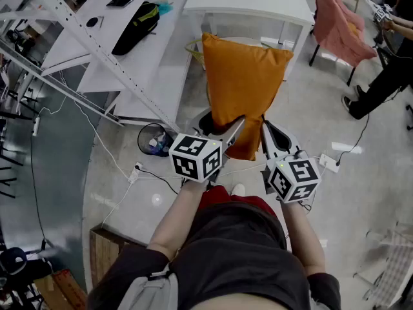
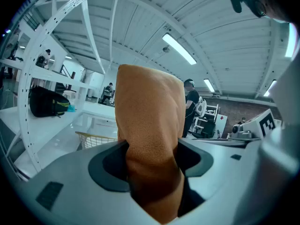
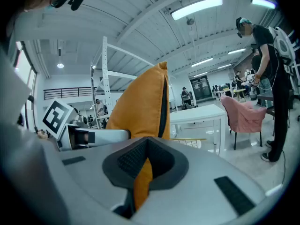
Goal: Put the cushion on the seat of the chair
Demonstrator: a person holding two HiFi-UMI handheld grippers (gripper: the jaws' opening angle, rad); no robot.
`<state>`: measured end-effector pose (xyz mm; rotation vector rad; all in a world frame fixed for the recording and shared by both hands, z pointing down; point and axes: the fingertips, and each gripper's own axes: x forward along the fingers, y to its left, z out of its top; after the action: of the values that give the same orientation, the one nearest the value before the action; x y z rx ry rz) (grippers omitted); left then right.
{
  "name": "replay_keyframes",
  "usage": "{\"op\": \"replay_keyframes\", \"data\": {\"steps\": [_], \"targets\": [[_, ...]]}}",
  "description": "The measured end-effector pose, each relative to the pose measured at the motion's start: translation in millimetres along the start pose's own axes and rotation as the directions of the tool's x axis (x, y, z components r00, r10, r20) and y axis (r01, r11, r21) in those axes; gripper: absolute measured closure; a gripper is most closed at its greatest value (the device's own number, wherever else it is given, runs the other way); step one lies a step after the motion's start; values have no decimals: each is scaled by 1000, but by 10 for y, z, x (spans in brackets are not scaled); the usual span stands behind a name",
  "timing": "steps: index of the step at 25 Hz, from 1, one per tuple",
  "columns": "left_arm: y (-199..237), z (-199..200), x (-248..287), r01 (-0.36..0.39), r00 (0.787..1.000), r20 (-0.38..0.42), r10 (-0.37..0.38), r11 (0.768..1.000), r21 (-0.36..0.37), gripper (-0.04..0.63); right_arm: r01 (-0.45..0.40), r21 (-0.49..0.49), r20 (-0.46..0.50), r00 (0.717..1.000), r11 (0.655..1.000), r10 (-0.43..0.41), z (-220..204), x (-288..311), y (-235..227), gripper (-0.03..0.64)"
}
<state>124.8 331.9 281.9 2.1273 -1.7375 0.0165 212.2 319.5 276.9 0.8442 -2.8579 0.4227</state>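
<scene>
We record the head camera looking steeply down from above, over the left gripper (image 1: pixel 226 137) and right gripper (image 1: pixel 271 137). Each gripper camera looks along its own jaws, very close to the cushion (image 1: pixel 242 89). All three views share that cushion, and each gripper view also takes in the other gripper.

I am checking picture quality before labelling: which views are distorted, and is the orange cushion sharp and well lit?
Head view: slight bending at the edges; the cushion sharp, evenly lit. Left gripper view: strong fisheye with black corners; the cushion's lower part is shadowed between the jaws. Right gripper view: same fisheye; the ceiling lamp glares white, the cushion is clear.
</scene>
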Motion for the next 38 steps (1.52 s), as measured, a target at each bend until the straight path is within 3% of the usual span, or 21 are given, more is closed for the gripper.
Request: {"op": "replay_keyframes", "data": {"steps": [17, 38], "targets": [[122, -15, 163, -40, 999, -9, 40, 999, -5, 299, -55, 57, -27, 998, 997, 57, -107, 98, -191, 600], [334, 221, 285, -126, 992, 20, 126, 992, 14, 296, -26, 97, -35, 999, 995, 30, -55, 305, -536, 600]]}}
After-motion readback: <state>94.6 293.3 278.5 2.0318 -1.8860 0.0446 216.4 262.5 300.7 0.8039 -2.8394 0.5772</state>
